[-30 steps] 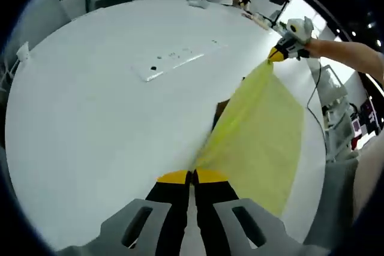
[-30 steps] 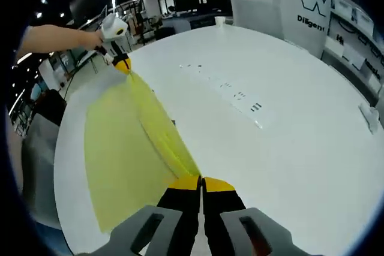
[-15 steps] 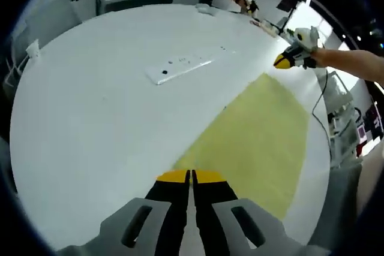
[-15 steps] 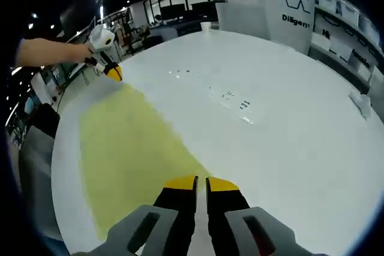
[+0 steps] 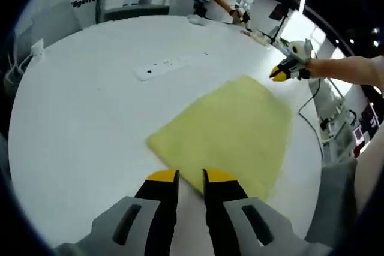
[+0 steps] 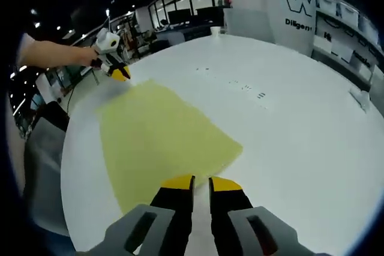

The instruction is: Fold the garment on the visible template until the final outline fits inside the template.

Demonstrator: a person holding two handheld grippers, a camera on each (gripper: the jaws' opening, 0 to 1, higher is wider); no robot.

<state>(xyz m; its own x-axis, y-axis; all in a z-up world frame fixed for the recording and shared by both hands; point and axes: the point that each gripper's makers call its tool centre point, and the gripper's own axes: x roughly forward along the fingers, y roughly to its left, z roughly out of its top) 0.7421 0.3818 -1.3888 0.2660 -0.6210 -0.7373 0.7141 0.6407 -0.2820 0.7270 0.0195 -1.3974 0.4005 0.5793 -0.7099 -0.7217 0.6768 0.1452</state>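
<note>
My left gripper (image 5: 189, 175), jaws set a little apart and holding nothing, hangs just over the near edge of the yellow garment (image 5: 228, 133). The cloth lies flat as a single four-sided panel on the white table (image 5: 78, 124), one corner pointing toward my jaws and the opposite corner reaching toward the table's far right edge. Beyond that far corner, in the left gripper view, my right gripper (image 5: 281, 74) floats clear of the fabric, my hand (image 5: 300, 58) wrapped round its pale body; its yellow tips look close together, but I cannot tell for sure from here. A white power strip (image 5: 161, 68) sits farther out on the table, well apart from the cloth.

In the right gripper view, my right gripper (image 6: 201, 181) shows its jaws slightly parted with nothing between them, poised above the garment (image 6: 159, 142) near its closest edge. Across the cloth, my left gripper (image 6: 120, 74) hovers beside the far corner. Past the table stand shelves and a wall panel with a large logo (image 6: 303, 1).
</note>
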